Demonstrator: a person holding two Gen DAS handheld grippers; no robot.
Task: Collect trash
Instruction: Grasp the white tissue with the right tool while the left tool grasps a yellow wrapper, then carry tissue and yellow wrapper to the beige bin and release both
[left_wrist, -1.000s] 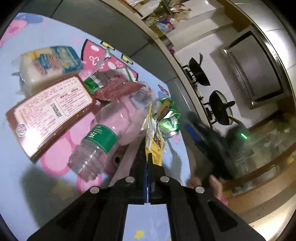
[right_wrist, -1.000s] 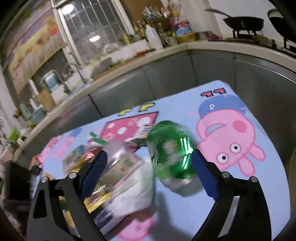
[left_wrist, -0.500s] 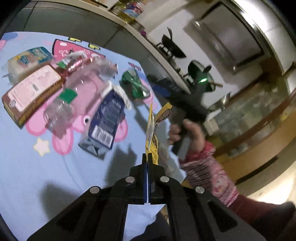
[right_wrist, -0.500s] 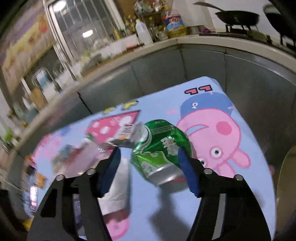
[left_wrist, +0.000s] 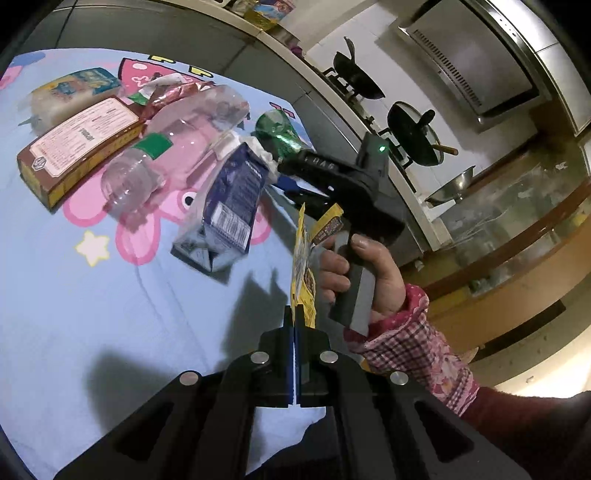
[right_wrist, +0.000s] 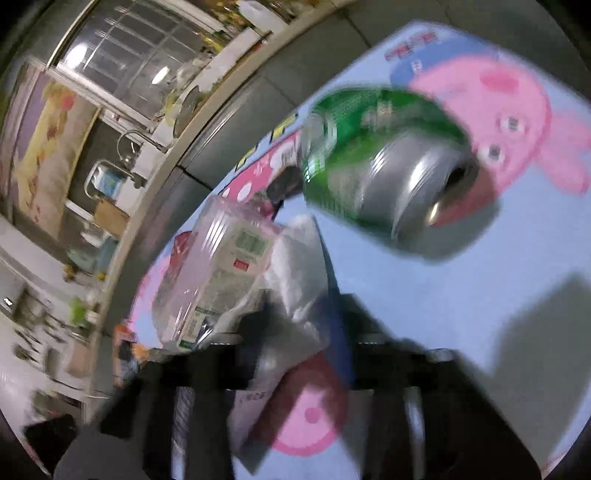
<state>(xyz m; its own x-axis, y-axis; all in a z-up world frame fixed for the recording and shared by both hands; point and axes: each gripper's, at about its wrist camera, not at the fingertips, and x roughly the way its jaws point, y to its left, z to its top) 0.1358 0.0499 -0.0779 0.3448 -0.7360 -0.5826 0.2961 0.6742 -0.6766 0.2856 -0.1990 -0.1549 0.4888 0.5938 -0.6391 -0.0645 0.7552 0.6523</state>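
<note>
My left gripper (left_wrist: 295, 325) is shut on a yellow snack wrapper (left_wrist: 304, 266) and holds it up above the blue cartoon tablecloth (left_wrist: 92, 314). My right gripper (left_wrist: 291, 181) reaches from the right toward a crushed green can (left_wrist: 277, 134) and the top of a blue and white carton (left_wrist: 229, 206). In the blurred right wrist view the green can (right_wrist: 376, 158) lies ahead on the cloth. The carton's white top (right_wrist: 295, 295) sits between the dark fingers, whose spacing I cannot make out.
A clear plastic bottle (left_wrist: 166, 147), a brown box (left_wrist: 77, 144), a red wrapper (left_wrist: 173, 92) and a white packet (left_wrist: 70, 92) lie on the cloth. A grey cabinet wall (left_wrist: 184, 44) borders the table. A stove with pans (left_wrist: 406, 133) stands behind.
My left gripper has pulled back and up with the yellow wrapper. My right gripper has moved in low to the can and carton, and its view has tilted and blurred.
</note>
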